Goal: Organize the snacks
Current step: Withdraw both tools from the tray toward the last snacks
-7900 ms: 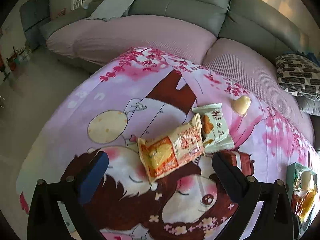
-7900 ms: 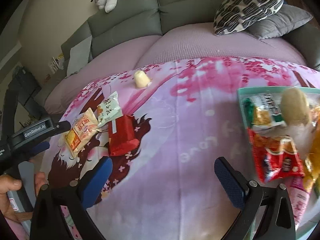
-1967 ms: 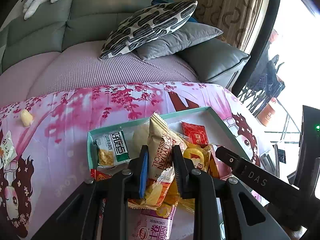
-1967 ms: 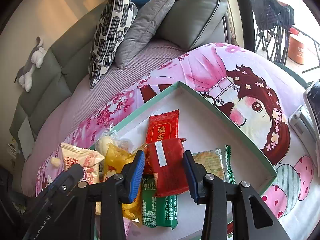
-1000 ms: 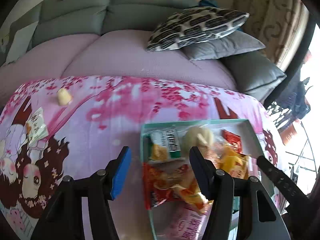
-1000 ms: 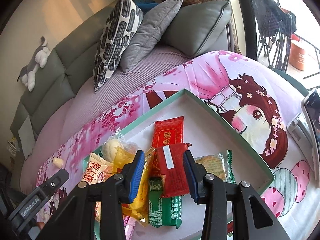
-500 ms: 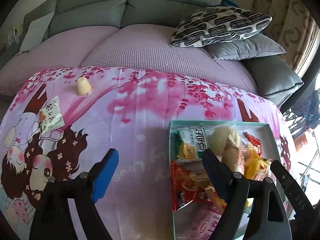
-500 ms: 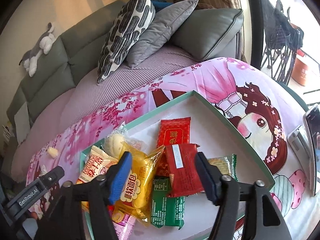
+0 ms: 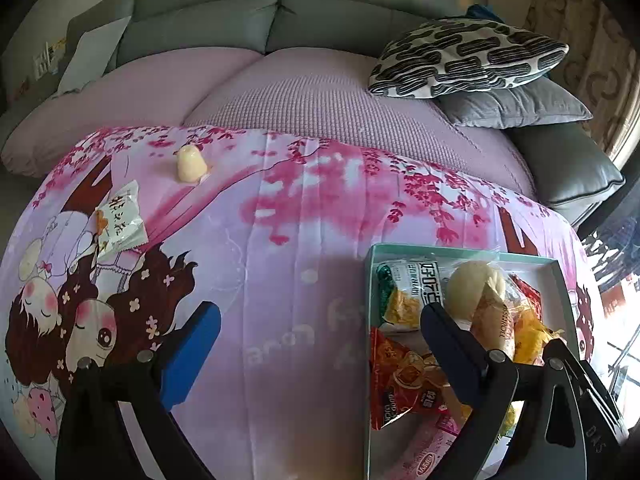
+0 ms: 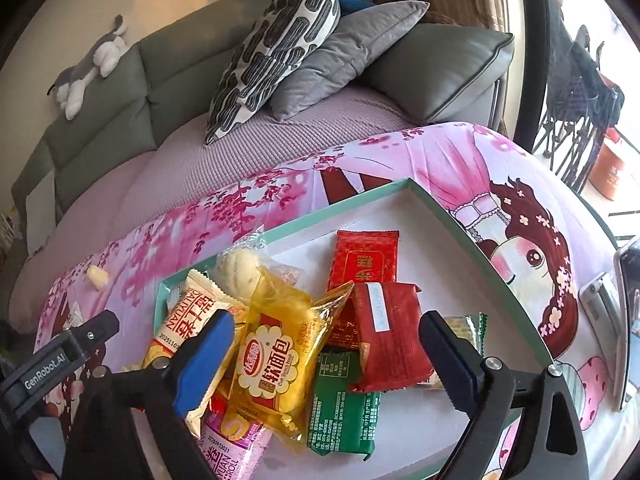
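Both packets that were pinched a couple of seconds back now lie loose in the tray (image 10: pixel 460 216): the cream roll packet (image 10: pixel 188 320) and the red packet (image 10: pixel 386 334) have been let go, and the left view has swung away from the tray toward the far side of the bench (image 9: pixel 280 280).

Left tongs (image 9: pixel 320 320) are spreading wide with nothing between them, only printed cloth. Right tongs (image 10: pixel 326 330) are opening too; the yellow bread packet (image 10: pixel 276 356) and the red packet sit under the gap, untouched by the pads.

Two snacks remain outside the tray. From the left tongs, the white packet (image 9: pixel 118 216) lies toward ten o'clock, long axis running roughly from eleven to five, and the pale jelly cup (image 9: pixel 190 164) sits beyond it near eleven. Both are well apart from the tray. By my reading the left hand is nearer to them and better placed for the next pickup.
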Demonstrator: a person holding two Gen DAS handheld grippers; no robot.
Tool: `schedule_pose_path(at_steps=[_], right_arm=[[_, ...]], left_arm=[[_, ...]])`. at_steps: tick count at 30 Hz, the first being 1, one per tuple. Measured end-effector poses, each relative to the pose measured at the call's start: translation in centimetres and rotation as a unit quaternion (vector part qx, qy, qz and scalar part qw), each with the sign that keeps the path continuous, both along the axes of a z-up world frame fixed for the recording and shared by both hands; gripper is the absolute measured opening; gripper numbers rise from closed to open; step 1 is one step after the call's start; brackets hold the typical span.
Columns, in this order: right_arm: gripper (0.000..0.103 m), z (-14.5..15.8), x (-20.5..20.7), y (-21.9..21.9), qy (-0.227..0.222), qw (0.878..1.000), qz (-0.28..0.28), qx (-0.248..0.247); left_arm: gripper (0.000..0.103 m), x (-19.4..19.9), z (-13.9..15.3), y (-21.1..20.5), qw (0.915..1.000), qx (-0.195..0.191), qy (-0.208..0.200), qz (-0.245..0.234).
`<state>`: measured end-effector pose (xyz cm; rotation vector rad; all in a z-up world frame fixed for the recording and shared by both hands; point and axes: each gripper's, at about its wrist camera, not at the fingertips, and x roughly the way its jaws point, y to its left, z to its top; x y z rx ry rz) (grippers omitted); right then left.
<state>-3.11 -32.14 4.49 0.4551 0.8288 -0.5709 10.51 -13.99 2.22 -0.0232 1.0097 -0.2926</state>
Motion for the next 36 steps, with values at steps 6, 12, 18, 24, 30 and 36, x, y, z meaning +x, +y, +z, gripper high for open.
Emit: schedule_pose_path(at_steps=[6, 12, 18, 24, 30, 36], right_arm=[[0.103, -0.1, 0.3, 0.4, 0.004, 1.0, 0.008, -0.01], [0.103, -0.1, 0.5, 0.5, 0.005, 1.0, 0.013, -0.011], [0.103, 0.0, 0.8, 1.2, 0.008, 1.0, 0.02, -0.016], [0.103, 0.7, 1.4, 2.5, 0.004, 0.999, 0.039, -0.022], [0.103, 2.6, 2.0, 5.8, -0.037, 0.995, 0.084, -0.024], [0.103, 2.3, 4.5, 9.6, -0.041, 0.988, 0.146, 0.004]], left_arm=[[0.101, 0.1, -0.2, 0.4, 0.9999, -0.005, 0.006, 0.008], [0.103, 0.2, -0.3, 0.5, 0.9999, -0.004, 0.007, 0.011], [0.103, 0.2, -0.3, 0.6, 0.9999, -0.005, 0.01, 0.002], [0.103, 0.2, -0.3, 1.5, 0.9999, 0.008, 0.009, -0.007], [0.103, 1.7, 0.7, 6.2, 0.9991, 0.022, -0.007, 0.036], [0.103, 3.9, -0.2, 14.6, 0.9899, 0.028, 0.004, 0.139]])
